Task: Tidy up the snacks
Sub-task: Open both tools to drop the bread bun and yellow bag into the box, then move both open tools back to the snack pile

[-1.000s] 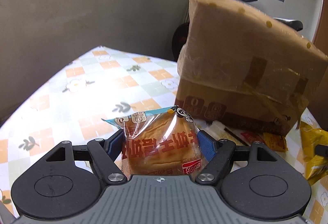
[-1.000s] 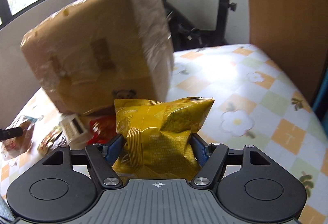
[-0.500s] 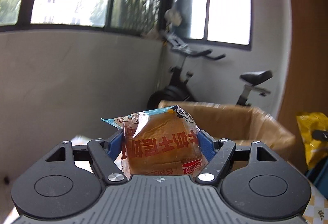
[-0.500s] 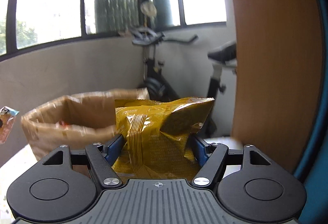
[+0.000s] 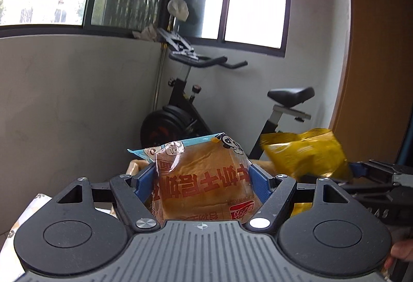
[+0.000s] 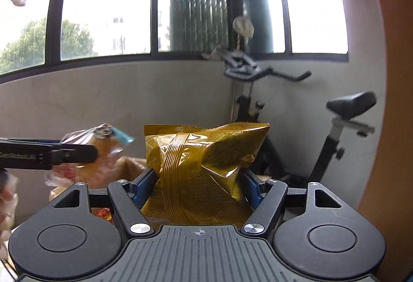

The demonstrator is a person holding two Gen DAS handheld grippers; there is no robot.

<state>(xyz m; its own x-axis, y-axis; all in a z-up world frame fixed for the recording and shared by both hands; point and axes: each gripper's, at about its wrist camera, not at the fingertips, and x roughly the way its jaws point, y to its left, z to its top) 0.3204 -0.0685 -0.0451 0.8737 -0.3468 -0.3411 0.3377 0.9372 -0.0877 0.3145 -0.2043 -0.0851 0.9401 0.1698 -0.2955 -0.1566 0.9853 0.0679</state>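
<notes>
Up they came, both hands at once! Nearest the lens, the left gripper (image 5: 202, 173) sat clamped fairly wide on the wrapped bread bun (image 5: 201, 186), blue pads pressed into both sides of the clear wrapper, its red print upside down to the camera. The right gripper (image 6: 200, 180) was squeezed onto the yellow snack bag (image 6: 204, 168), the foil creased between its pads. Neither grip had altered since a second earlier; same hold, same width.

What had changed was everything around them. A second before, both tools were low over the flowered tablecloth, with the cardboard box looming above and loose packets at its foot. Half a second on, the box's open top had come into sight. At this moment only a sliver of the cardboard box (image 5: 134, 165) peeped out behind the bun, its brown edge just beyond the jaws, and in the right view it sat behind and to the left of the yellow bag. Each gripper showed up in the other's view, side by side, far nearer than before.

My read: both snacks had been lifted clear and carried to the box's mouth, so dropping them in looked the next step.

Further back stood the exercise bike (image 5: 196, 106), then the grey wall and the windows (image 6: 108, 5).
</notes>
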